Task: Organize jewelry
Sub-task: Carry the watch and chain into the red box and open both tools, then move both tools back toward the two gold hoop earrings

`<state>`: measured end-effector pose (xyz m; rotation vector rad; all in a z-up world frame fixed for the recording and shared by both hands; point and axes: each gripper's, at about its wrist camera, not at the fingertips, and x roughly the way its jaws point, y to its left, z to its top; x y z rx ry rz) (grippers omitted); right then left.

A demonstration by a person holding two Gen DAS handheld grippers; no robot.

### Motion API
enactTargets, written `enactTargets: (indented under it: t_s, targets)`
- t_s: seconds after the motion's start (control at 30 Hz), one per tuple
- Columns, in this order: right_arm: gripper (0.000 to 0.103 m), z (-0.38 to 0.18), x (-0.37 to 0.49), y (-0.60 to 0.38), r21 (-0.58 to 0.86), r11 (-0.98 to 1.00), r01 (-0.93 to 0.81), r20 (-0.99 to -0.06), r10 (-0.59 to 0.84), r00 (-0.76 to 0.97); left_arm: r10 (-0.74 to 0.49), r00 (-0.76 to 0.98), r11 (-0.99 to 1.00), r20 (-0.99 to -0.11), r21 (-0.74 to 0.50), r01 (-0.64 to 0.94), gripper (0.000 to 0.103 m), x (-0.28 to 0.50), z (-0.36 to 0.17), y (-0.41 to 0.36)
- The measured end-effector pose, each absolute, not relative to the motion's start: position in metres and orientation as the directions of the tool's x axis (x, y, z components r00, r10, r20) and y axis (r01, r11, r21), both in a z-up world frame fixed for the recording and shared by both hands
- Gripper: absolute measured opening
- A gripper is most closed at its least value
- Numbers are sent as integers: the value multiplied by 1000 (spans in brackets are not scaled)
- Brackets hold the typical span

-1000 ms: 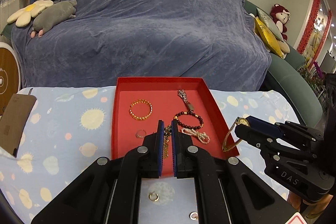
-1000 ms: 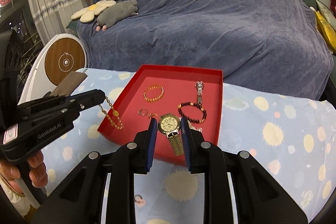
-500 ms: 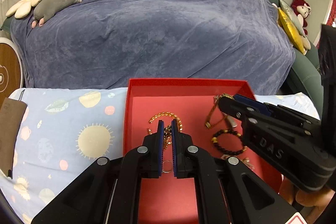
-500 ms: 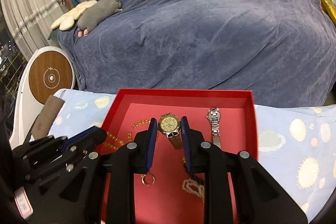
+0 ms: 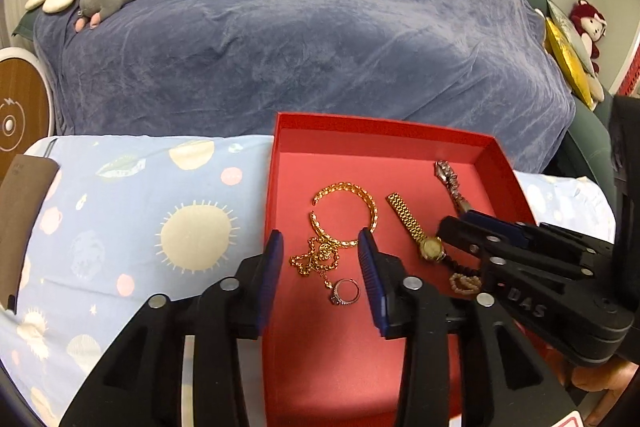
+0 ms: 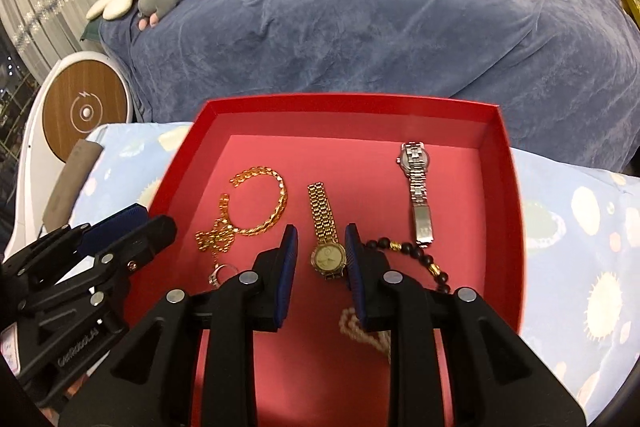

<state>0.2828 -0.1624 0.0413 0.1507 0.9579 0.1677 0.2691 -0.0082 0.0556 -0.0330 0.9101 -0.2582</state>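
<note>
Left gripper (image 5: 320, 251): now spread, gold chain (image 5: 316, 259) dropped by the red tray's (image 5: 400, 135) left wall.
Right gripper (image 6: 318, 247): now spread, gold watch (image 6: 326, 255) lying mid-tray.
Meaning: both pieces appear delivered; any remaining jewelry comes next.

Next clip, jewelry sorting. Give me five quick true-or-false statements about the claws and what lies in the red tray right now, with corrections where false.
1. Both claws are open. True: left claw and right claw grip nothing.
2. The gold watch lies outside the red tray. False: it lies inside, between the right claw's fingers.
3. The silver watch lies to the right of the gold watch. True.
4. The gold chain hangs from the left claw. False: it lies in the tray beside the ring.
5. The tray is empty of bracelets. False: a gold bracelet lies there.
</note>
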Motion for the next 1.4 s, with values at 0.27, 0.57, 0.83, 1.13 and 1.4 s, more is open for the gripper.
enactTargets:
  t_s: [0.27,0.57,0.83,1.13,1.4]
  targets:
    - [32,95,191,-186,184,979,-92,-714,197,672,-234,619,971,-750,-143,194,42,218,84,4]
    - [33,85,79,-186,130,983,-128,-721,182,669,-182,635,982,-751,-110,151,49,133,84,17]
    - [33,33,44,-161,179,970,-167,-778,244,579,-178,589,984,-788,-133,120,49,89,54,27]
    - [33,8,53,-122,123,960,-252,-796,247,553,-174,559,982,-810,-97,164,49,86,34,27]
    - [33,-6,65,-114,93,961,-262,-810,226,542,-162,552,984,-818,-89,156,49,86,29,36]
